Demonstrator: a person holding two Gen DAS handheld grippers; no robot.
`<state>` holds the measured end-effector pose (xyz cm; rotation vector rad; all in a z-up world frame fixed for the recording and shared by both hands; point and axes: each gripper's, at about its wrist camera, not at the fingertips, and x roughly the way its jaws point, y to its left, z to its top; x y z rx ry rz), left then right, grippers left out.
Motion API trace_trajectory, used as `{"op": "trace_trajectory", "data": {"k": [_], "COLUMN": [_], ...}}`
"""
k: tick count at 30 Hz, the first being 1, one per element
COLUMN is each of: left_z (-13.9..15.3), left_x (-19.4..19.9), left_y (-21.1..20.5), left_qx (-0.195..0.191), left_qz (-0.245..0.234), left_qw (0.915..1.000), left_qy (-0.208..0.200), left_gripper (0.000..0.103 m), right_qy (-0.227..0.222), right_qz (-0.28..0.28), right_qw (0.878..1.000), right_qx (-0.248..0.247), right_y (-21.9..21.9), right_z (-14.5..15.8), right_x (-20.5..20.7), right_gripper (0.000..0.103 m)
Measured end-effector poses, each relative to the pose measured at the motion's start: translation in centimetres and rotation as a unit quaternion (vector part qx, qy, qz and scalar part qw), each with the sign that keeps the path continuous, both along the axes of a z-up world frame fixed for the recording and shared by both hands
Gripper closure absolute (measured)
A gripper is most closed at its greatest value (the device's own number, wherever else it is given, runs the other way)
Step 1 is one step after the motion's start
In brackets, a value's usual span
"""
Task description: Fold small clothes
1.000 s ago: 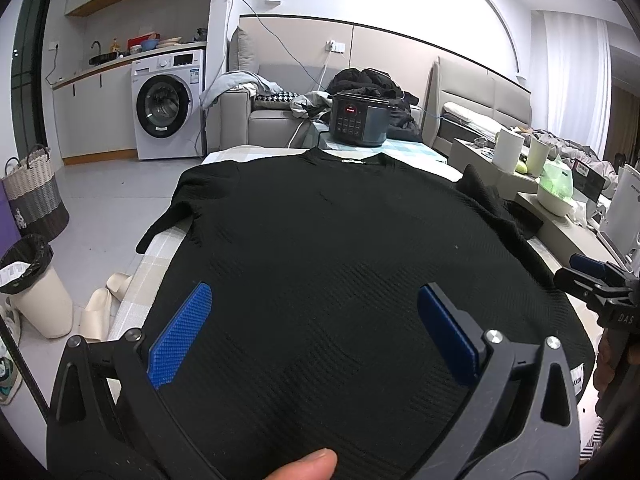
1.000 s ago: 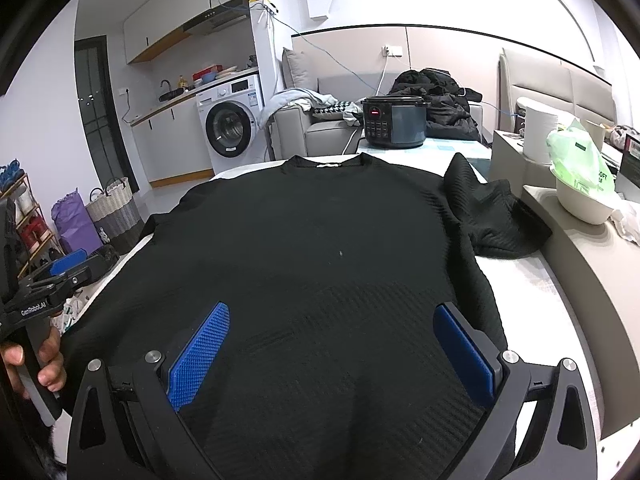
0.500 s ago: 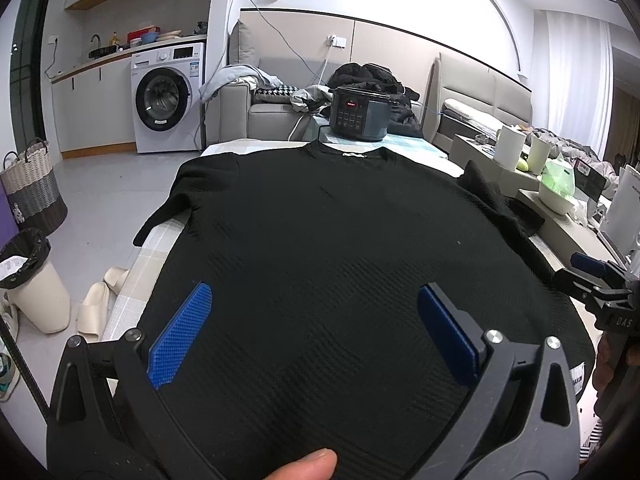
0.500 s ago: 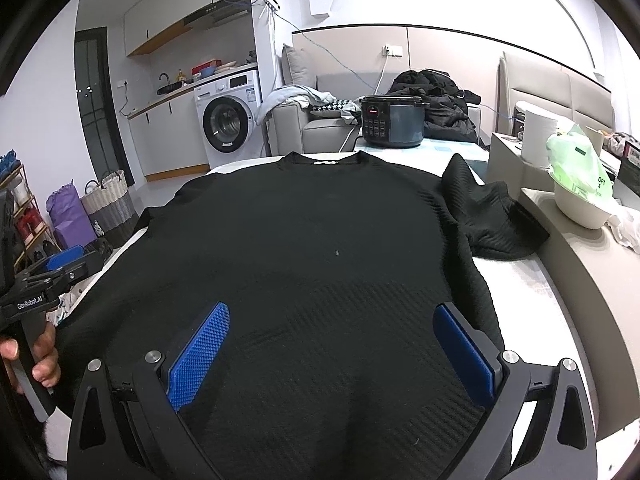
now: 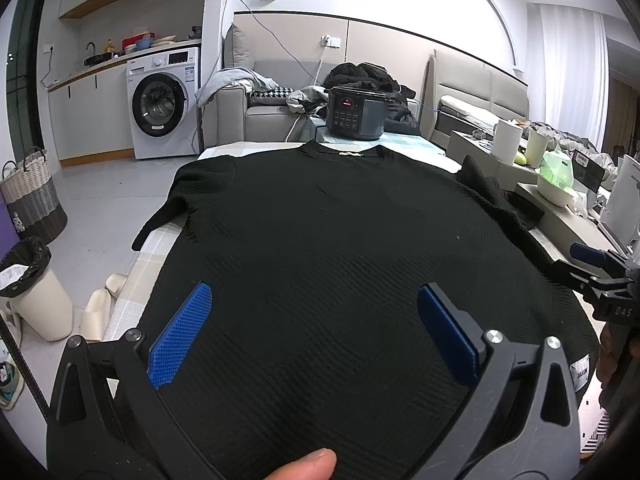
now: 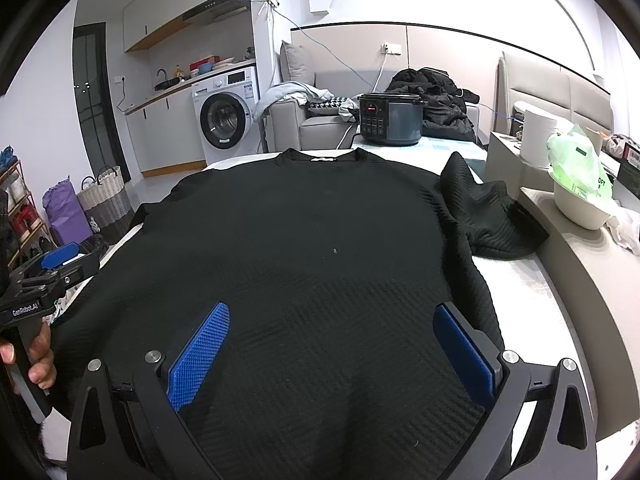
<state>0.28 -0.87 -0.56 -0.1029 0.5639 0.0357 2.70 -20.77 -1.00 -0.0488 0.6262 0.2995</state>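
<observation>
Black sweater (image 5: 328, 248) lies spread flat on the worktop (image 5: 132, 280), collar at 12 o'clock, hem toward the cameras. Left tool (image 5: 316, 324) hovers over the hem area, blue pads spread wide, nothing between them. Right tool (image 6: 332, 344) likewise spread wide and empty above the hem; in the left view it shows at 3 o'clock past the sweater's right edge (image 5: 592, 272).

Edges: left sleeve (image 5: 160, 220) hangs off the worktop's edge at 10 o'clock; right sleeve (image 6: 492, 216) lies bunched at 2 o'clock, against the grey side counter (image 6: 592, 280). Bare worktop strip runs along the sweater's right side; open floor lies off the left side, with a bin (image 5: 32, 292) and a basket (image 5: 28, 200). A cooker (image 6: 390, 120) stands beyond the collar at 12 o'clock.

Against a second ago: sweater in the same spot, both tools as wide as before; views sit slightly further back, more of the hem side showing.
</observation>
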Motion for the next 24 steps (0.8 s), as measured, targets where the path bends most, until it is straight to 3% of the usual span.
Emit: {"op": "trace_trajectory", "data": {"k": [17, 22, 24], "left_z": [-0.4, -1.1, -1.6], "left_x": [1.6, 2.7, 3.2], "left_y": [1.5, 1.9, 2.0], "left_qx": [-0.004, -0.006, -0.002], "left_qz": [0.015, 0.019, 0.023], "left_qw": [0.9998, 0.9994, 0.999], "left_qy": [0.014, 0.027, 0.039], "left_gripper": [0.001, 0.001, 0.001], "right_qy": [0.008, 0.024, 0.052], "right_qz": [-0.031, -0.045, -0.06], "right_qw": [0.999, 0.999, 0.997], "right_qx": [0.012, -0.002, -0.009], "right_y": [-2.2, -3.0, -3.7], "right_z": [-0.1, -0.5, -1.3], "right_x": [2.2, 4.4, 6.3], "right_gripper": [0.0, 0.0, 0.0]}}
